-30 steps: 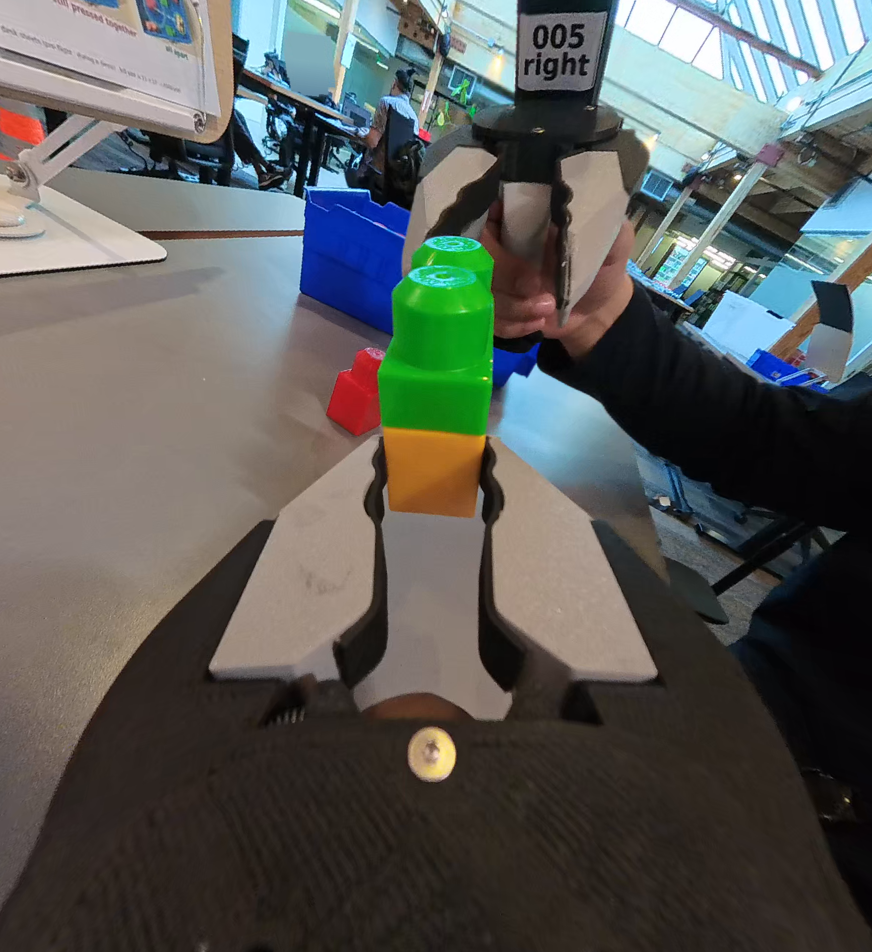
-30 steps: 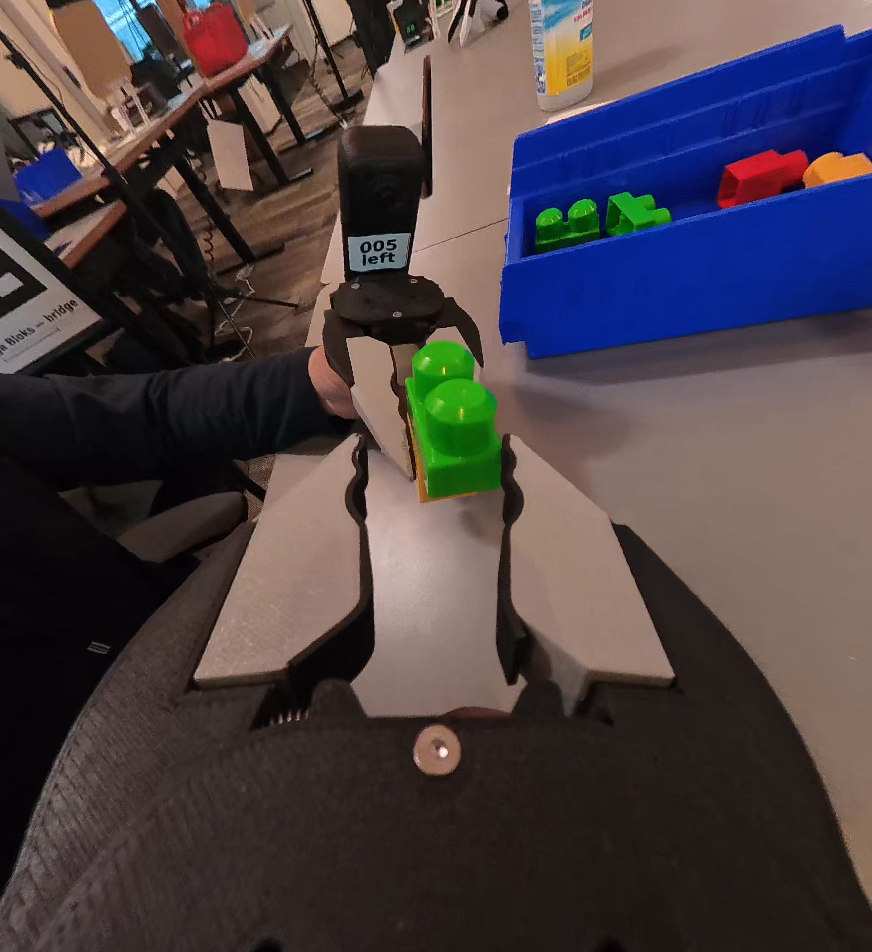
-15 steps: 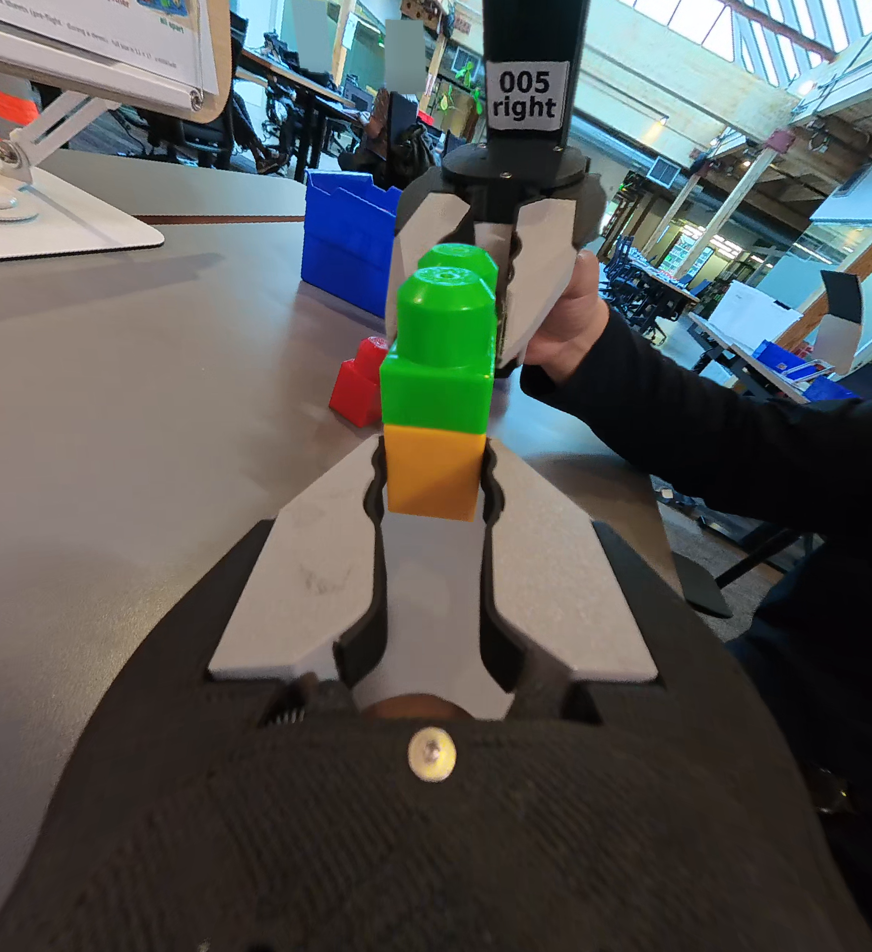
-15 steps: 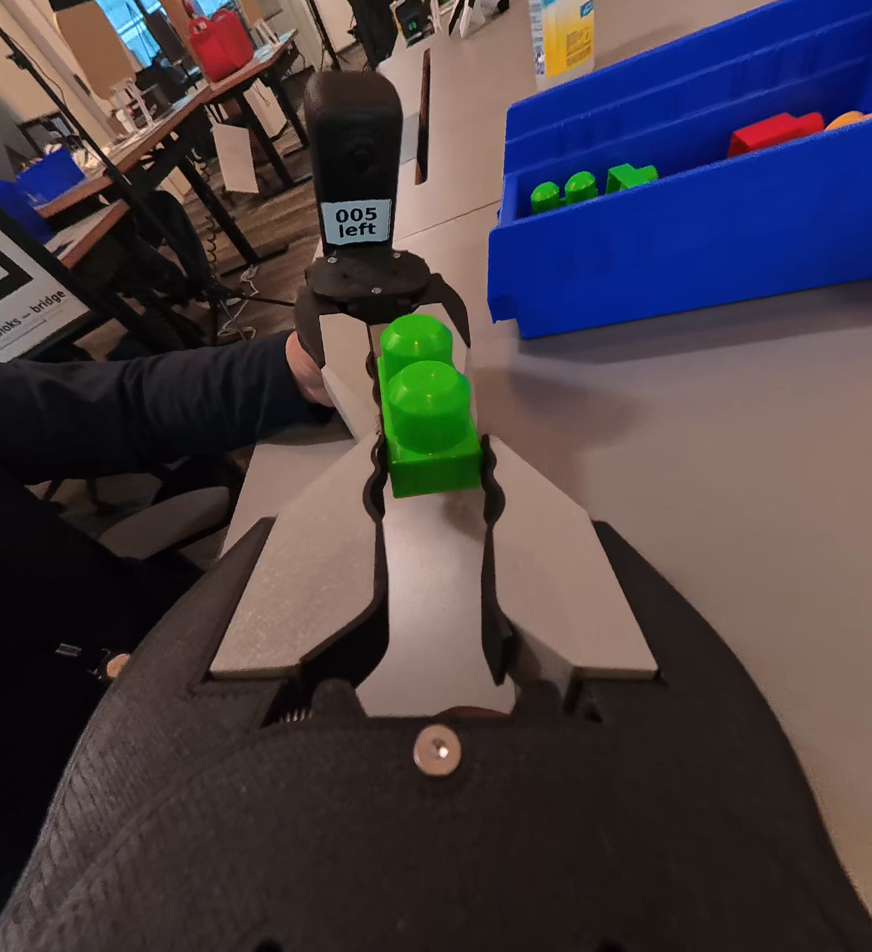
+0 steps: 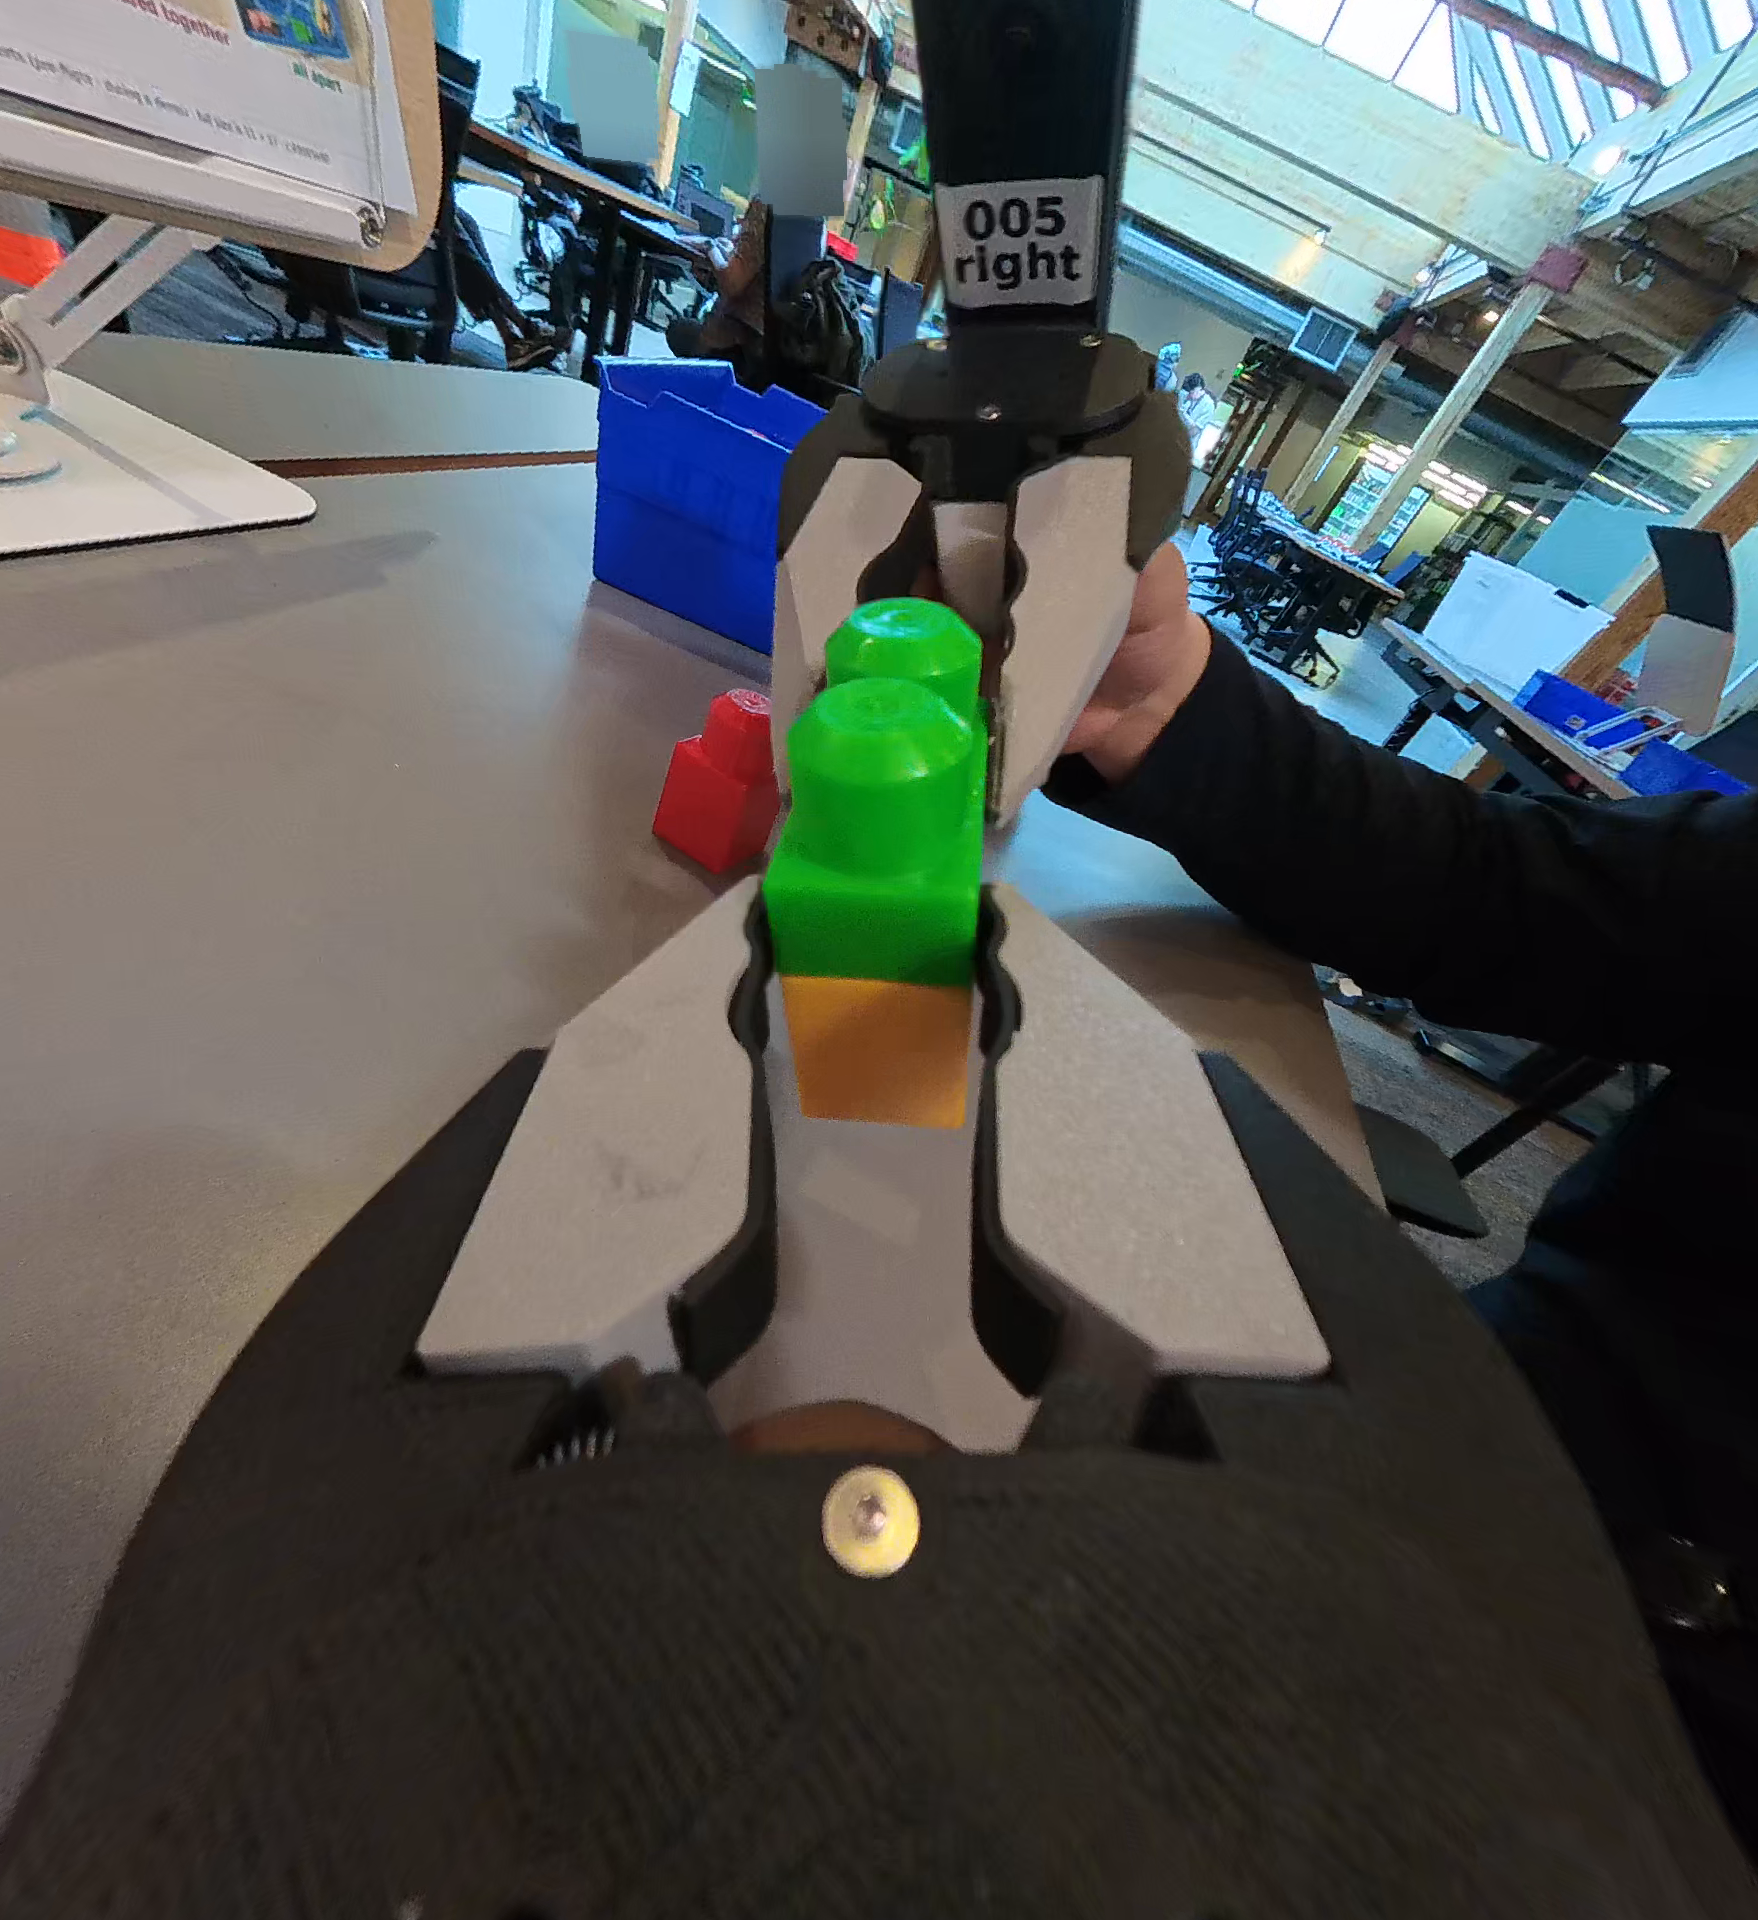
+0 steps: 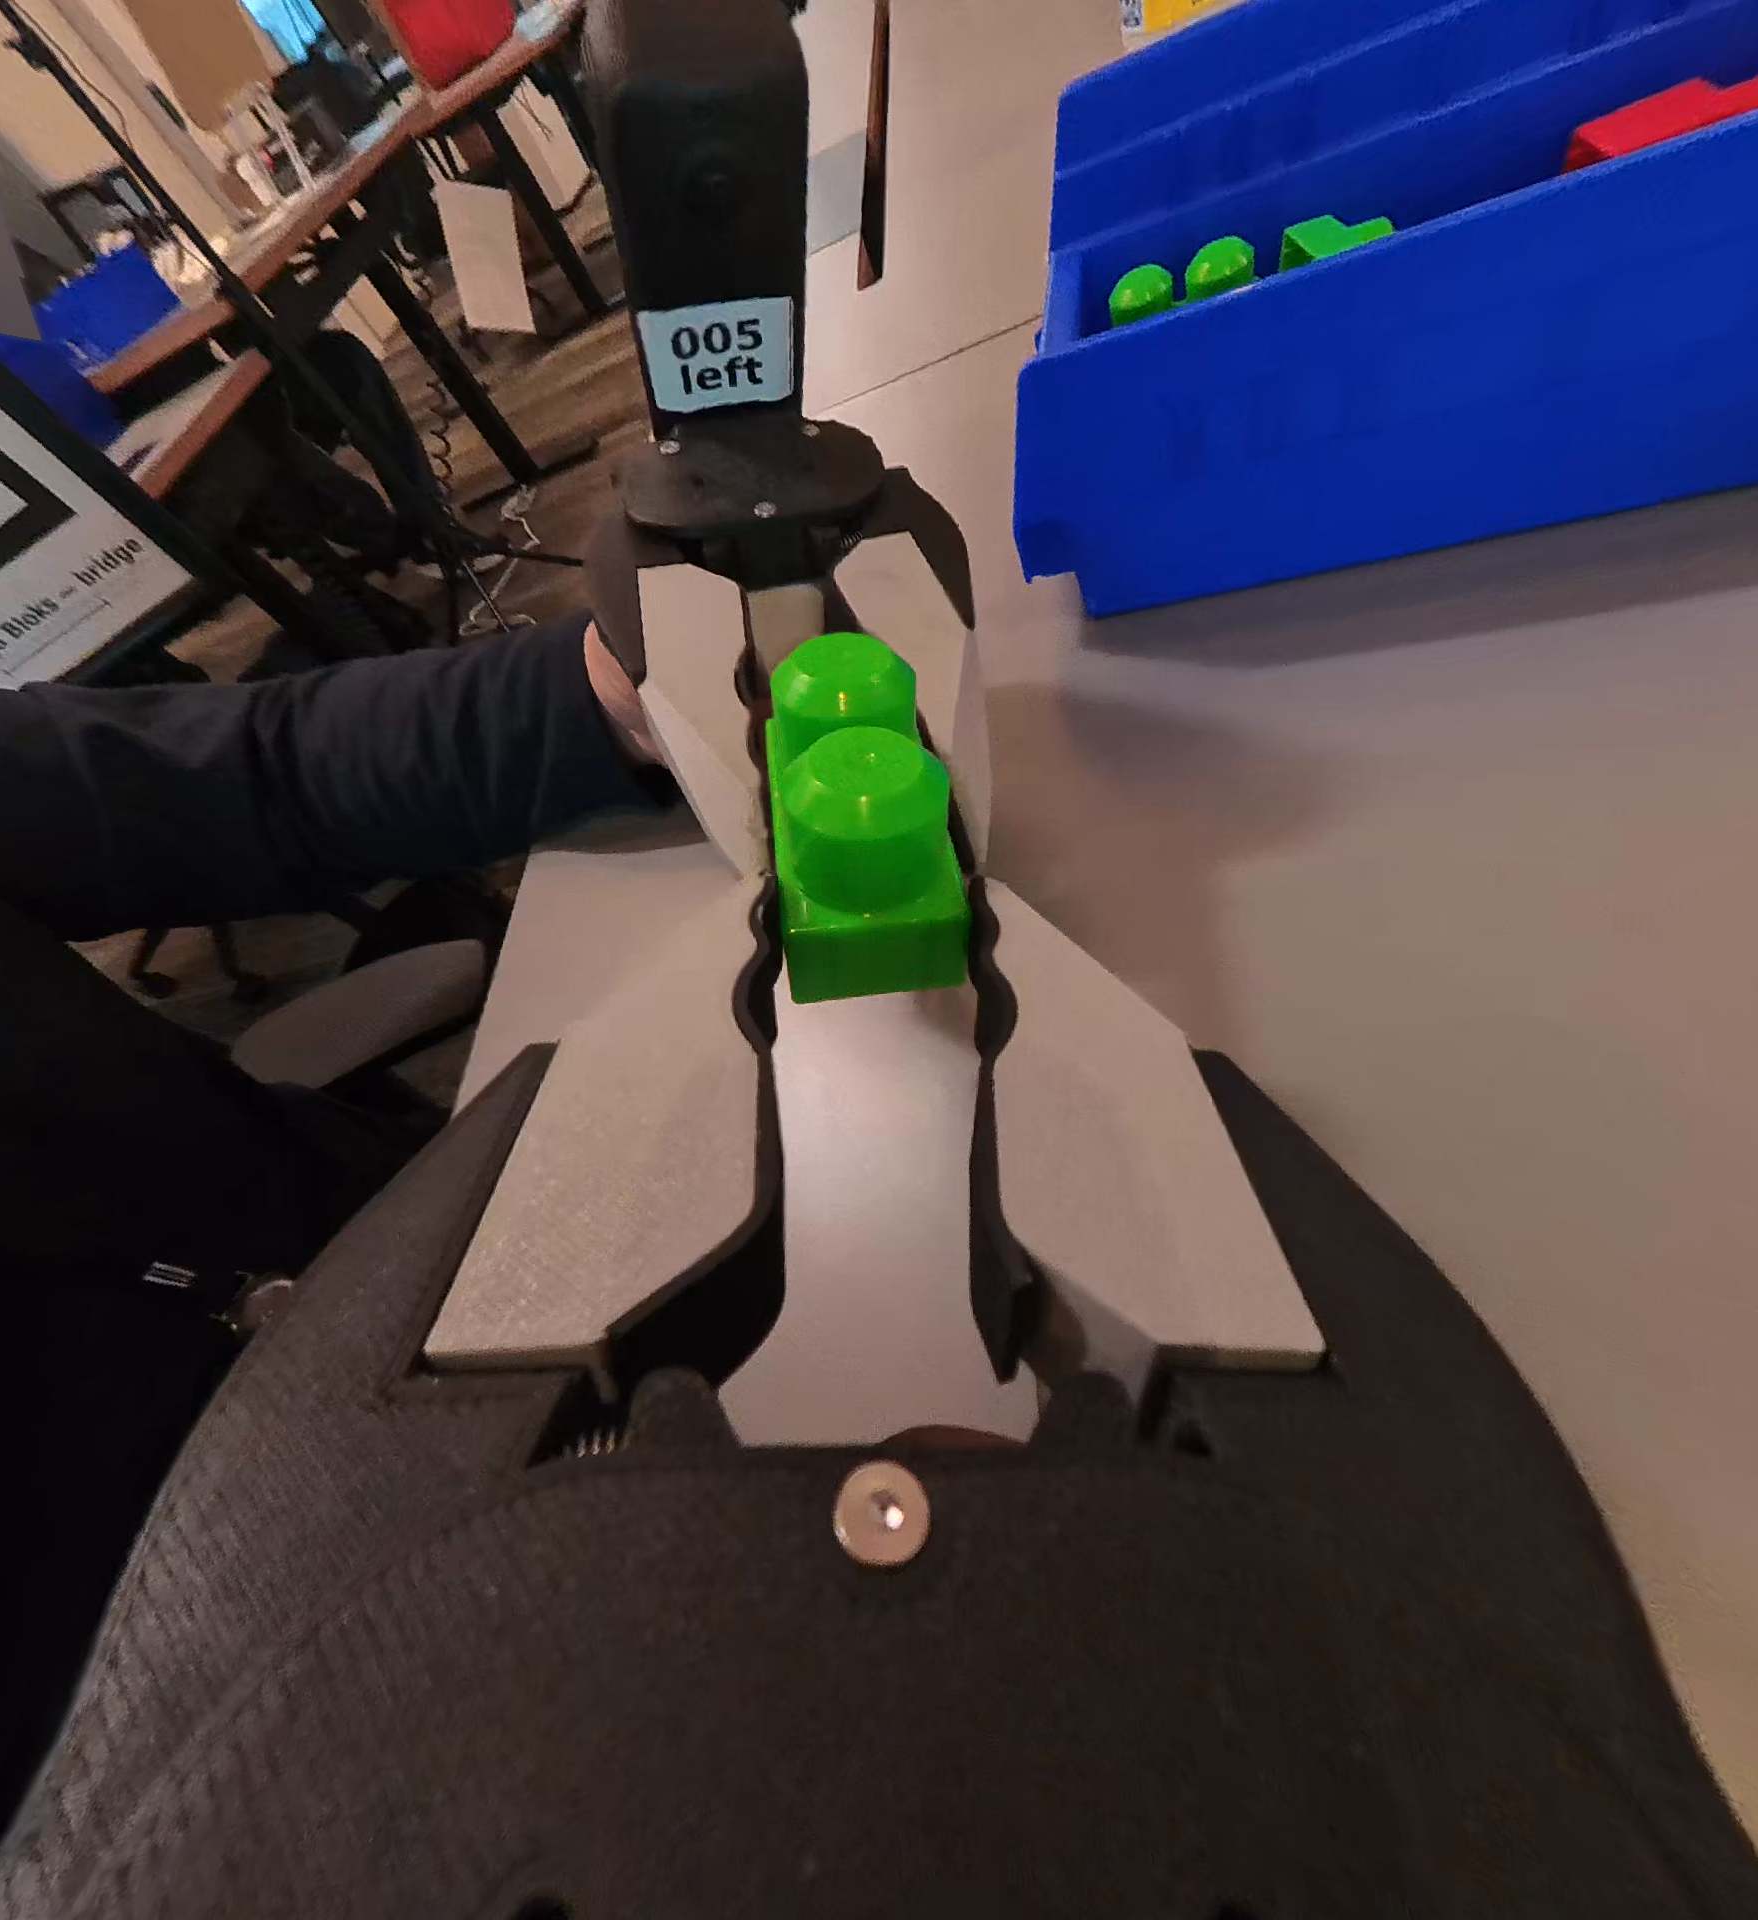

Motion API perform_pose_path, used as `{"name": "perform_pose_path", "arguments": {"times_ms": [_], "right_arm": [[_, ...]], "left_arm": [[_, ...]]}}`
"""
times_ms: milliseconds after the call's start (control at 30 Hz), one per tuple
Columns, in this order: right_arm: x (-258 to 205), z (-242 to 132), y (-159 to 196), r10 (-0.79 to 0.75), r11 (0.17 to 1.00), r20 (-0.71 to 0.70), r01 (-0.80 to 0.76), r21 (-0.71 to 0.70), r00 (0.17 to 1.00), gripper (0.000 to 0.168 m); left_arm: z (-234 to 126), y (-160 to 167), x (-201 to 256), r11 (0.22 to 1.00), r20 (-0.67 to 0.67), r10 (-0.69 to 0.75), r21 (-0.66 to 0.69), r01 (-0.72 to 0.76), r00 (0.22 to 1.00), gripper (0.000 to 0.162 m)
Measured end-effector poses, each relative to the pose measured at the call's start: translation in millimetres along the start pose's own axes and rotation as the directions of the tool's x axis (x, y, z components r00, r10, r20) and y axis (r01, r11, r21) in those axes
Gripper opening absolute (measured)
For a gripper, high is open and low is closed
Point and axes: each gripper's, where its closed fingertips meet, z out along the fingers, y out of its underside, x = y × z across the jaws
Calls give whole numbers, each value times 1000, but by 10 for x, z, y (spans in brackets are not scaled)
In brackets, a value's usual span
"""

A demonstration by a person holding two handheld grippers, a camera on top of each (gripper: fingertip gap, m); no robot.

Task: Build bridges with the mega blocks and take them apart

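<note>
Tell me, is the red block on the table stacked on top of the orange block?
No, the red block sits alone on the table, while the orange block carries the green block.

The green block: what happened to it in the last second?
The right gripper came in with open jaws and shut on the green block. The left gripper kept its hold on the orange block underneath, though the stack now sits lower between its fingers. The blocks stayed joined, and the red block on the table did not move.
</note>
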Motion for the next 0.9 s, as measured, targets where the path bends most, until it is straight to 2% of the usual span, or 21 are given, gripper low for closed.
{"name": "perform_pose_path", "arguments": {"times_ms": [367, 500, 600, 633, 733, 900], "right_arm": [[9, 20, 3, 4, 1000, 11, -4, -9, 1000, 33], [1, -52, -79, 26, 999, 12, -26, 31, 1000, 33], [203, -296, -72, -18, 999, -173, 23, 23, 985, 49], [292, -404, -14, -47, 999, -253, 46, -11, 966, 48], [608, -742, 262, -135, 989, -498, 82, -126, 857, 52], [709, -916, 671, -83, 994, -574, 29, -103, 815, 53]], "left_arm": [[-4, 33, -14, 999, 19, 35, -31, -35, 999, 34], [-24, -45, -1, 999, 24, 45, 12, -45, 999, 34], [-81, -102, -40, 999, 20, 3, 51, -4, 1000, 34], [-111, -153, -35, 996, 8, -14, 83, 13, 1000, 35], [-199, -273, -52, 986, -19, -60, 157, 63, 998, 34], [-240, -346, -38, 976, -39, -69, 203, 75, 997, 34]]}}
